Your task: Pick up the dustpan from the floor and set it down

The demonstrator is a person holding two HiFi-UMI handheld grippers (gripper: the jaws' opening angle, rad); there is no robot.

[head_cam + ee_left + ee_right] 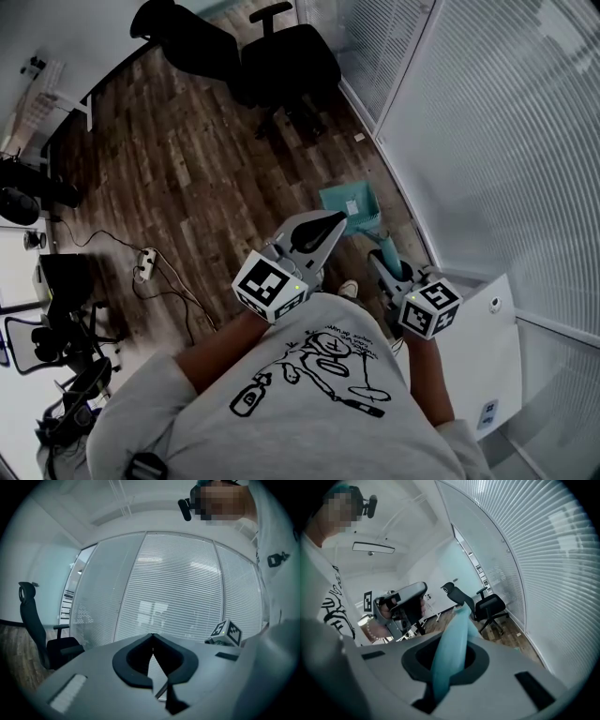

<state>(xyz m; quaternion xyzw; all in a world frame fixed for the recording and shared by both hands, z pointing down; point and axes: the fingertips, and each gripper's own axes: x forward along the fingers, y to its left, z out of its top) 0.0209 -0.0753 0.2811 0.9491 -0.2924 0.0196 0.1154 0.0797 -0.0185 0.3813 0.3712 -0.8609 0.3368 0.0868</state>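
Observation:
The teal dustpan [351,204] hangs off the wooden floor, close to the glass wall. Its long handle [382,251] runs back to my right gripper [388,272], which is shut on it. In the right gripper view the teal handle [451,651] fills the gap between that gripper's [453,638] jaws and slants up and away. My left gripper [332,223] is held just left of the dustpan, apart from it. Its jaws [152,637] meet at the tips with nothing between them. It also shows in the right gripper view as the grey left gripper [407,597] in a hand.
A glass wall with blinds [487,131] runs along the right. Two black office chairs [281,61] stand ahead. A power strip with cables [143,265] lies on the floor to the left, near desks and more chairs [42,328]. A white cabinet [483,361] stands at my right.

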